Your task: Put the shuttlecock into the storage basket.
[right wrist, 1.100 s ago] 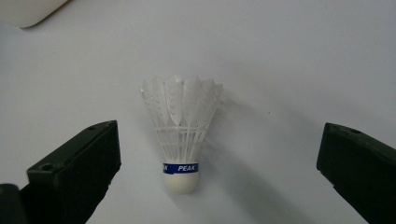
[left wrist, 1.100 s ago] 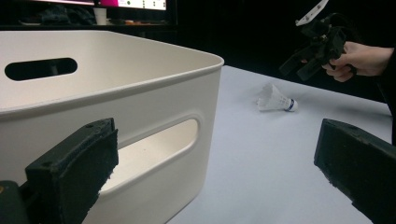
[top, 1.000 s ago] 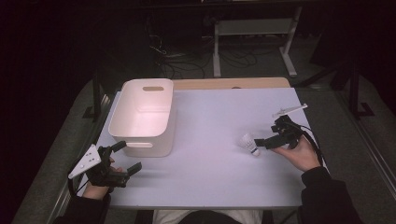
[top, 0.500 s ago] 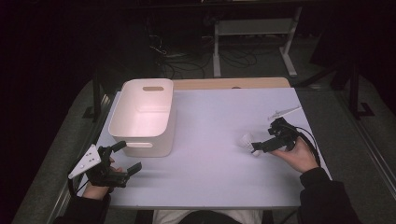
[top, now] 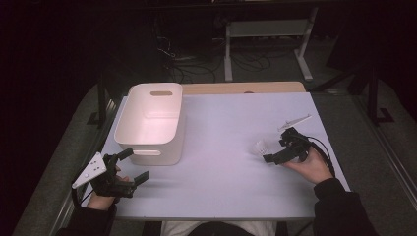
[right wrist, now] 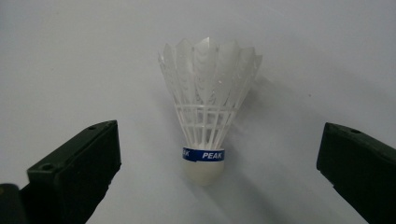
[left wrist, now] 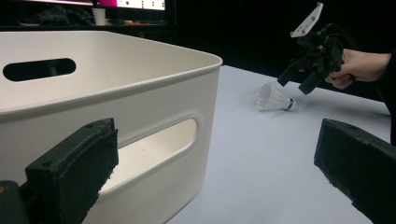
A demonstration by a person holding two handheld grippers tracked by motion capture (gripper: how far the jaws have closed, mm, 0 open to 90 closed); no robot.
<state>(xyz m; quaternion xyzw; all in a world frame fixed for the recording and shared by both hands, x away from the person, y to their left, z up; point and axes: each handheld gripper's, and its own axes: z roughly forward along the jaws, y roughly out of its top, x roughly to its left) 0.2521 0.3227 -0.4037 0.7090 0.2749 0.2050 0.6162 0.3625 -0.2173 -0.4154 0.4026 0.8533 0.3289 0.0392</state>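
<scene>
One shuttlecock [right wrist: 204, 116] lies on its side on the white desk [top: 221, 187], right of centre, well apart from the white bin [top: 150, 123]. The right tongs [top: 268, 156] are spread wide just beside it, with the cork base pointing toward them and nothing yet gripped. For a sound pickup, centre the jaws on either side of the cork and the blue band, lower until both pads clear the desk surface evenly, then close on the firm base rather than the feather skirt, which is likely to deform or slip. The shuttlecock has a white feathered skirt, a lattice of thin white ribs, a blue band marked PEAK and a rounded pale cork. The left tongs [top: 133, 164] rest released near the bin's front wall, holding nothing.
</scene>
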